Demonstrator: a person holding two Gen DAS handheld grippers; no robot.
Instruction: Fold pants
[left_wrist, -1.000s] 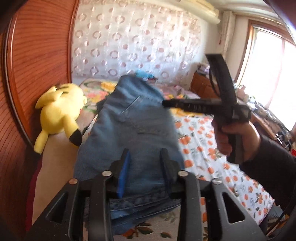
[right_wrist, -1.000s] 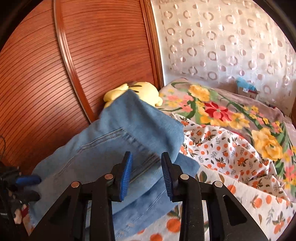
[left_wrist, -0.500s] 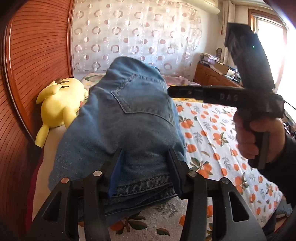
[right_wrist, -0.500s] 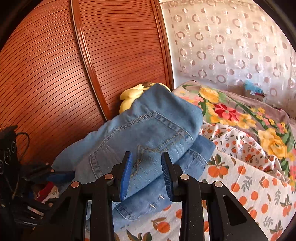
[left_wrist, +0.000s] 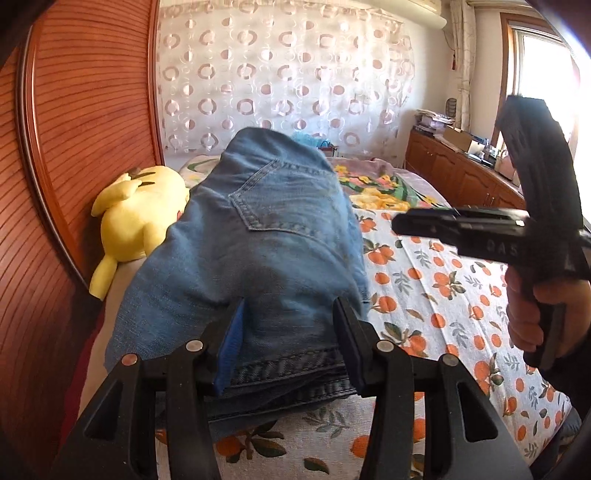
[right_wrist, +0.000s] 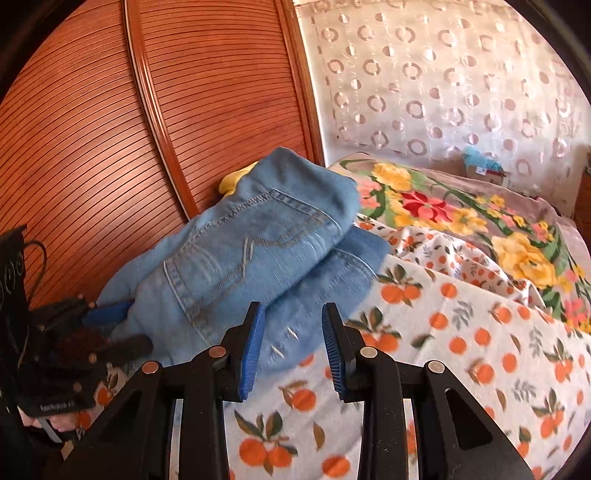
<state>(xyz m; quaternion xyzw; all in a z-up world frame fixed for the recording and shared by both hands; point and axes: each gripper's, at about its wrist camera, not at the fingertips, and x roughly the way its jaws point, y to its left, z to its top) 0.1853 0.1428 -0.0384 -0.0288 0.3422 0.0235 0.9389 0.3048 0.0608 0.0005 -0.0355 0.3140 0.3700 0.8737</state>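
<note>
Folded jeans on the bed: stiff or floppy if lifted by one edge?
Probably floppy: the jeans drape in soft folds. Likely heavyish, since several denim layers are stacked. The top fold looks puffed up, so it may slump or unfold.

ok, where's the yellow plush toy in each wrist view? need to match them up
Left wrist: yellow plush toy lies in full view at left-centre, against the wooden headboard, left of the folded jeans.
Right wrist: only a yellow sliver shows at upper centre, behind the jeans.
Shared landmark: the jeans' stitched back pocket.
</note>
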